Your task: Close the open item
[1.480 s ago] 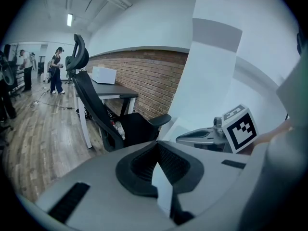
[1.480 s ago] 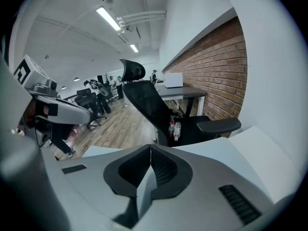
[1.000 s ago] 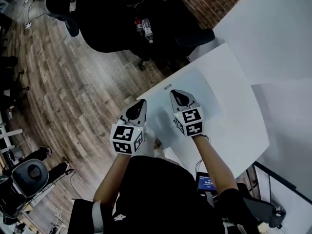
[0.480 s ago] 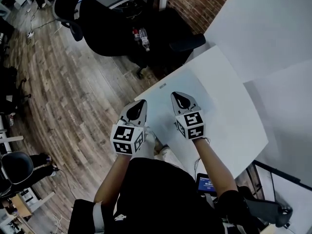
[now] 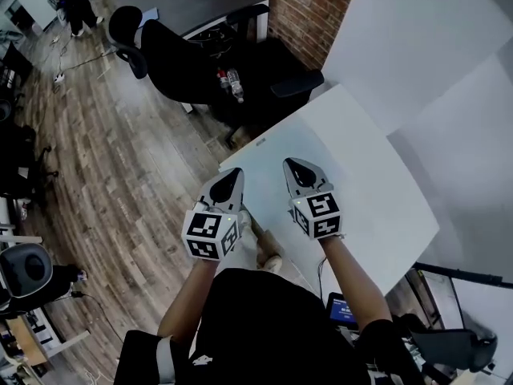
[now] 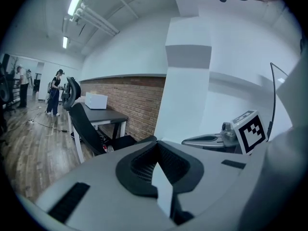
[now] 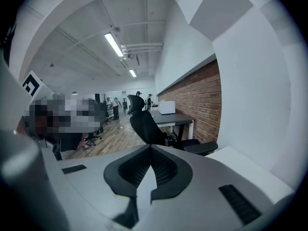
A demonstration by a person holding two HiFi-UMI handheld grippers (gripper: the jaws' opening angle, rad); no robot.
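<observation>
Chair [image 5: 180,54] stands beyond white table [image 5: 361,151], past left gripper [image 5: 233,171] and right gripper [image 5: 291,165].

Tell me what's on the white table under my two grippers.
The white table looks bare where visible. The left gripper and right gripper hide a patch near its edge.

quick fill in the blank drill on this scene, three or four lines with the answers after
1. The right gripper is held above a table whose top is the colour ____.
2. The wall beyond the black chair is built of ____.
3. The jaws of the left gripper and of the right gripper are both ____, with nothing between them.
4. The floor is laid in planks of ____.

Missing words: white; brick; shut; wood
</observation>
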